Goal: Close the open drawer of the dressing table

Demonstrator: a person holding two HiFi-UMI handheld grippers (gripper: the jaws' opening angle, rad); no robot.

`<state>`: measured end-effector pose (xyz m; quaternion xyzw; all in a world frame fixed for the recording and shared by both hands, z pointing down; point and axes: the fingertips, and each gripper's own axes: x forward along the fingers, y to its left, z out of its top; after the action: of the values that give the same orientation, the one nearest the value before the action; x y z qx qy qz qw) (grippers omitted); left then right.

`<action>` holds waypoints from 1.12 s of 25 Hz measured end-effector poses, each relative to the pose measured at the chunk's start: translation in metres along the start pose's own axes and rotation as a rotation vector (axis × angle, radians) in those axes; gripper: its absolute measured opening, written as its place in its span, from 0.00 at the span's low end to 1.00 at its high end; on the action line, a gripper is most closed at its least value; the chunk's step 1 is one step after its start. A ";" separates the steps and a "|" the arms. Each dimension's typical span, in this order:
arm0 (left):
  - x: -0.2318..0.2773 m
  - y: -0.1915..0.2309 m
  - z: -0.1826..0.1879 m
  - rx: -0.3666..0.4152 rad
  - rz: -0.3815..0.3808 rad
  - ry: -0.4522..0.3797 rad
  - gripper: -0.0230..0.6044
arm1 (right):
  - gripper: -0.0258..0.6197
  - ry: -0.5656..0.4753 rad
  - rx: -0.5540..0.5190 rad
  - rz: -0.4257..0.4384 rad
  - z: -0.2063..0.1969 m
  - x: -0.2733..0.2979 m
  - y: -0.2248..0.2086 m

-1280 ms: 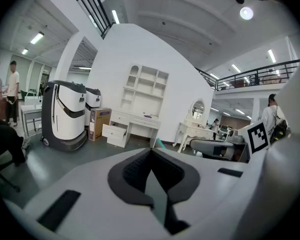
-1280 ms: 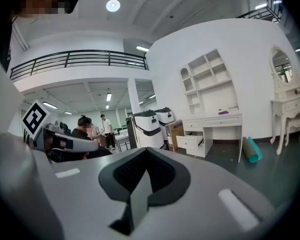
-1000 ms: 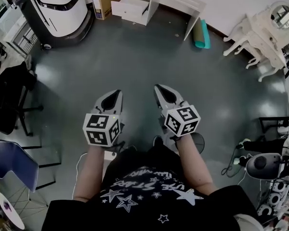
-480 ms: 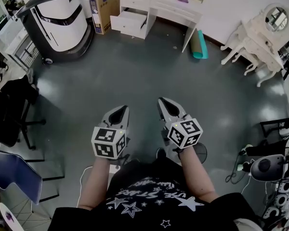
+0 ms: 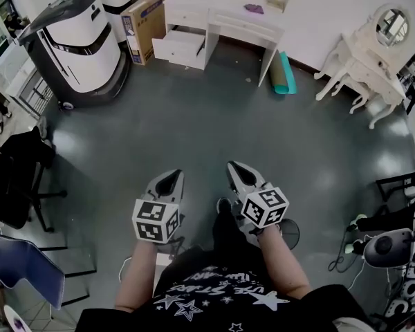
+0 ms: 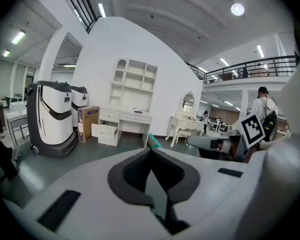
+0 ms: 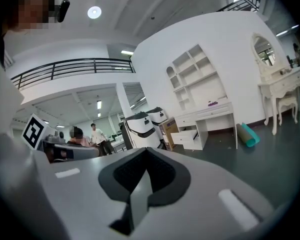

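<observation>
The white dressing table (image 5: 229,18) stands against the far wall, its drawer (image 5: 179,46) pulled out at the left side. Both grippers are held side by side over the grey floor, far short of it. My left gripper (image 5: 169,178) is shut and empty, and so is my right gripper (image 5: 236,171). The left gripper view looks past the closed tips (image 6: 151,151) to the open drawer (image 6: 104,132) in the distance. In the right gripper view the drawer (image 7: 186,138) shows beyond the closed tips (image 7: 146,152).
A large white and black machine (image 5: 79,39) and a cardboard box (image 5: 142,15) stand left of the drawer. A teal rolled mat (image 5: 282,72) leans by the table's right leg. An ornate vanity with a round mirror (image 5: 371,55) is at far right; chairs (image 5: 17,175) are at left.
The dressing table has slid further down into the head view. Both grippers sit lower in the picture, still side by side and shut. A shoe now shows between them.
</observation>
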<state>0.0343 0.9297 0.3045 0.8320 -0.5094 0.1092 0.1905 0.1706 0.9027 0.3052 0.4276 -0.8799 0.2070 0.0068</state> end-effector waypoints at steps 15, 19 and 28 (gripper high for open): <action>0.144 0.049 0.069 -0.039 0.132 0.015 0.05 | 0.04 0.050 -0.022 0.156 0.074 0.142 -0.111; 0.180 0.053 0.086 -0.041 0.145 0.007 0.05 | 0.04 0.064 -0.025 0.158 0.085 0.161 -0.146; 0.256 0.056 0.117 -0.047 0.154 -0.008 0.05 | 0.04 0.034 0.037 0.125 0.115 0.178 -0.226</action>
<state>0.0999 0.6508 0.3065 0.7862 -0.5749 0.1081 0.1990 0.2474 0.6021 0.3147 0.3685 -0.9006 0.2304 0.0010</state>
